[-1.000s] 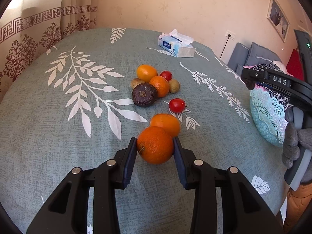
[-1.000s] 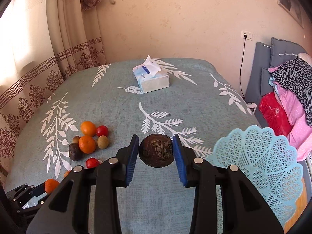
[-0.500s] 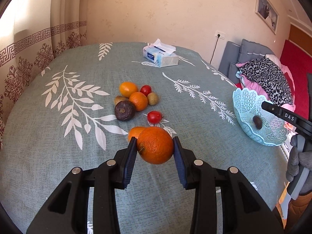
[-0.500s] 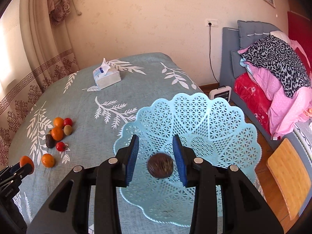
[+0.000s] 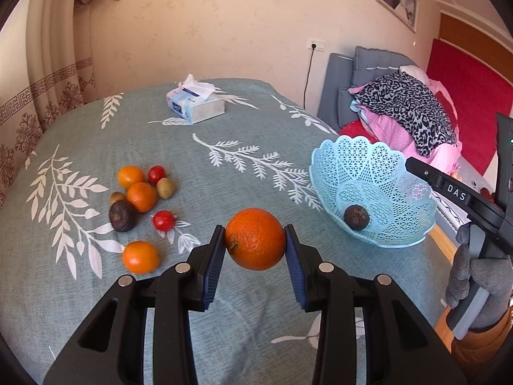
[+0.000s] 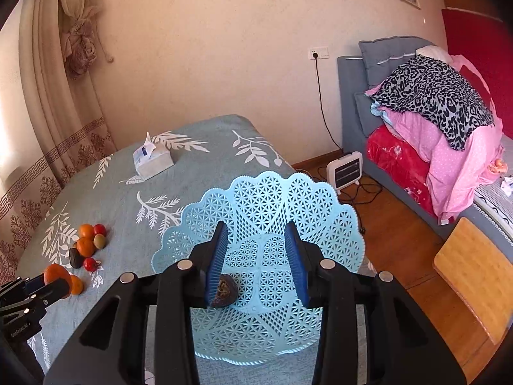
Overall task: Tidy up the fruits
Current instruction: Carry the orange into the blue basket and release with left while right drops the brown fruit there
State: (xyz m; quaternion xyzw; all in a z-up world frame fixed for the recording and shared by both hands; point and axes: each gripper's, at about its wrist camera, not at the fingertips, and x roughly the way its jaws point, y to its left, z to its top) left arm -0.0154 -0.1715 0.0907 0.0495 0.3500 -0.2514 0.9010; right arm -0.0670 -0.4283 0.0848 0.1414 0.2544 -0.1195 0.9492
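Now my left gripper [image 5: 255, 240] clamps the orange [image 5: 255, 238] for the basket [image 5: 368, 166] at two o'clock; my right gripper [image 6: 256, 250] hangs released above it.

Black tool [image 5: 255, 250], blue pads [image 5: 213, 268], silver screws.

Readable lettering on the two grippers

"DAS" in white on the black body of the right gripper [image 5: 457, 192], in the left wrist view; small white print on the left gripper [image 6: 19, 329], in the right wrist view, too small to read. Tissue box [image 5: 195, 104] print illegible.
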